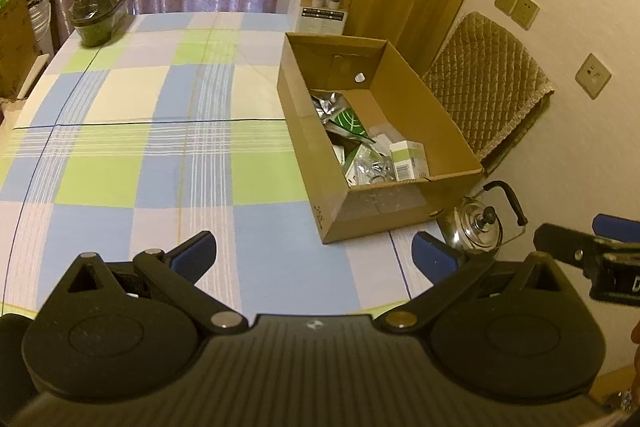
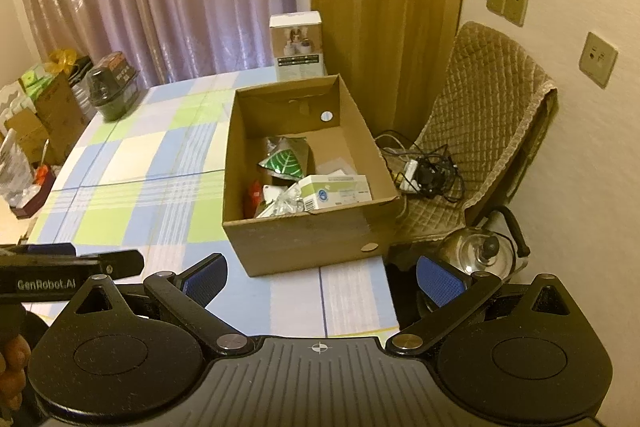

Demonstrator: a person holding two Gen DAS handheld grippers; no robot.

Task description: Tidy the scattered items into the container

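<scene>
An open cardboard box (image 1: 448, 131) (image 2: 304, 243) stands at the right side of the checked tablecloth. Inside lie a white-and-green carton (image 1: 408, 159) (image 2: 340, 193), a leaf-print pouch (image 1: 348, 121) (image 2: 286, 161), crinkled foil packets (image 1: 370, 167) (image 2: 288, 205) and a red item (image 2: 253, 195). My left gripper (image 1: 314, 259) hovers open over the near tablecloth, left of the box's front corner, holding nothing. My right gripper (image 2: 320, 277) is open and empty just in front of the box's near wall. Each gripper shows at the edge of the other's view.
A dark green wrapped pot (image 1: 98, 9) (image 2: 110, 89) sits at the far left corner, a white product box (image 1: 324, 1) (image 2: 298, 45) behind the cardboard box. A steel kettle (image 1: 482, 223) (image 2: 478, 251) and a quilted chair (image 2: 488, 131) with cables stand right of the table.
</scene>
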